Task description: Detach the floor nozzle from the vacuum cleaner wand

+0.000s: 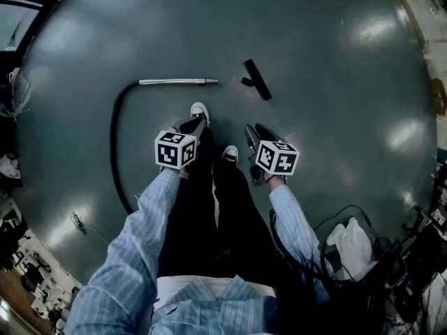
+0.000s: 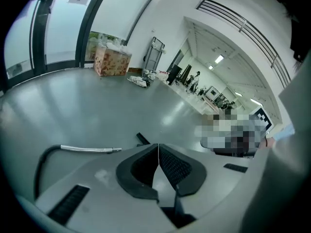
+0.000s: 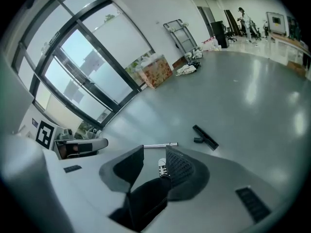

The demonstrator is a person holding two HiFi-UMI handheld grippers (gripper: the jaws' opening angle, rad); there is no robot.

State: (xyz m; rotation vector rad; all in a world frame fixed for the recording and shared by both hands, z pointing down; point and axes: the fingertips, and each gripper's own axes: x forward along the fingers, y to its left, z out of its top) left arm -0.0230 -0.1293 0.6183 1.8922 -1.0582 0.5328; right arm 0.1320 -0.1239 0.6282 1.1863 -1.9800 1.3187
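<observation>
The black floor nozzle [image 1: 257, 79] lies on the grey floor, apart from the silver wand [image 1: 178, 82], whose bare tip points toward it across a gap. A black hose [image 1: 115, 145] curves back from the wand's other end. Both grippers hang in the air above the person's legs, well short of these parts. My left gripper [image 1: 199, 123] is shut with its pads together and nothing between them [image 2: 158, 152]. My right gripper [image 1: 251, 132] stands open and holds nothing; a shoe and a trouser leg show through its gap [image 3: 154, 152]. The nozzle [image 3: 205, 137] and wand [image 3: 160, 145] lie beyond it.
The person's two shoes [image 1: 200, 110] [image 1: 230, 153] stand just short of the wand. Cables and a white cloth [image 1: 353, 243] lie at the lower right. A patterned box [image 2: 112, 62] and a trolley [image 2: 155, 52] stand far off by the windows.
</observation>
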